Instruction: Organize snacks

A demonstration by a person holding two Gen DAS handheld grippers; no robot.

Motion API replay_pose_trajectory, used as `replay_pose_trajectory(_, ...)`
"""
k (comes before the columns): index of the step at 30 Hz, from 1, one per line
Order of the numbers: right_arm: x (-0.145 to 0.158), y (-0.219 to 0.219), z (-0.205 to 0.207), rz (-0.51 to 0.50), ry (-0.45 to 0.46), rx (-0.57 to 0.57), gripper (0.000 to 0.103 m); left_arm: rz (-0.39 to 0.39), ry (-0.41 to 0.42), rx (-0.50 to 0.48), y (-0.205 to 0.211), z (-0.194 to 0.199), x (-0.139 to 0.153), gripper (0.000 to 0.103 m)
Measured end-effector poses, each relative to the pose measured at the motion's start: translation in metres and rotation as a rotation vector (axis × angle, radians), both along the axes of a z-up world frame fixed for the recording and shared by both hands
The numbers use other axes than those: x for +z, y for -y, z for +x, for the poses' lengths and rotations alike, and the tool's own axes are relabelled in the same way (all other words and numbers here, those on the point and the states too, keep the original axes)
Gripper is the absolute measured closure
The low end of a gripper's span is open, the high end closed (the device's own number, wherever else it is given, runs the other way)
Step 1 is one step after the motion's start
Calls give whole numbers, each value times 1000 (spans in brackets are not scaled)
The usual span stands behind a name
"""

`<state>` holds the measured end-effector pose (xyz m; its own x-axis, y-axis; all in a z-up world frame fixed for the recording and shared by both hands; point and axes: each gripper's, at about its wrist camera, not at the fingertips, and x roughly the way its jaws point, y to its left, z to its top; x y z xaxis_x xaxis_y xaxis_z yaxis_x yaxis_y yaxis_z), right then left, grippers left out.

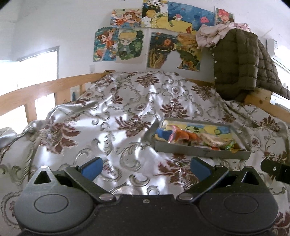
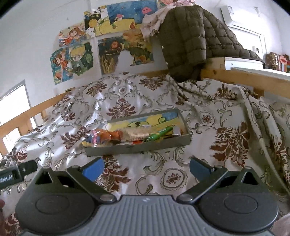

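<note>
Cartoon posters (image 1: 157,34) covered the white wall behind a wooden-framed bed (image 1: 59,85), and a shiny bedspread (image 1: 101,116) with brown floral and grey scroll patterns lay rumpled over the mattress. An olive quilted jacket (image 1: 239,59) hung over the bed frame at the far right, with pale floral cloth (image 1: 210,34) bunched on top of it.

Ahead and to the right of the left gripper (image 1: 145,167) sat a shallow grey tray (image 1: 201,151) on the bedspread, its inside printed with a yellow and blue cartoon. Snack packets (image 1: 195,138) lay heaped in it: orange and pink wrappers toward the left, a pale speckled packet in the middle, green ones at the right end. The left gripper hovered over bare bedspread, its blue-padded fingers (image 1: 91,168) spread wide and holding nothing. A dark part of the other tool showed at its right edge.

From the right wrist view, the same tray stood straight ahead of the right gripper (image 2: 145,168), slightly left of centre, well clear of the fingertips. A green tube-shaped packet (image 2: 159,133) lay slanted at the tray's right end, beside the orange wrapper (image 2: 112,135) and the speckled packet (image 2: 137,132). The right gripper was also spread wide and empty above the patterned cloth. A white air conditioner (image 2: 233,13) sat high on the wall to the far right.
</note>
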<state>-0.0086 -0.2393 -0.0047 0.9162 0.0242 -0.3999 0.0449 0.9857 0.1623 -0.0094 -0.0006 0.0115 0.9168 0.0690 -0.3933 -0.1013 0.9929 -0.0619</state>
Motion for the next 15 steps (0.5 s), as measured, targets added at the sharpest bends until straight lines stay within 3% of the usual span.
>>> replay_pose_trajectory(8, 1, -2, -5, -21, -6, -8, 0, 11, 18, 10, -2, -8, 4, 1)
replay_pose_trajectory(15, 0, -10, -8, -102, -17, 18, 0, -5, -10, 15, 0, -5, 1, 1)
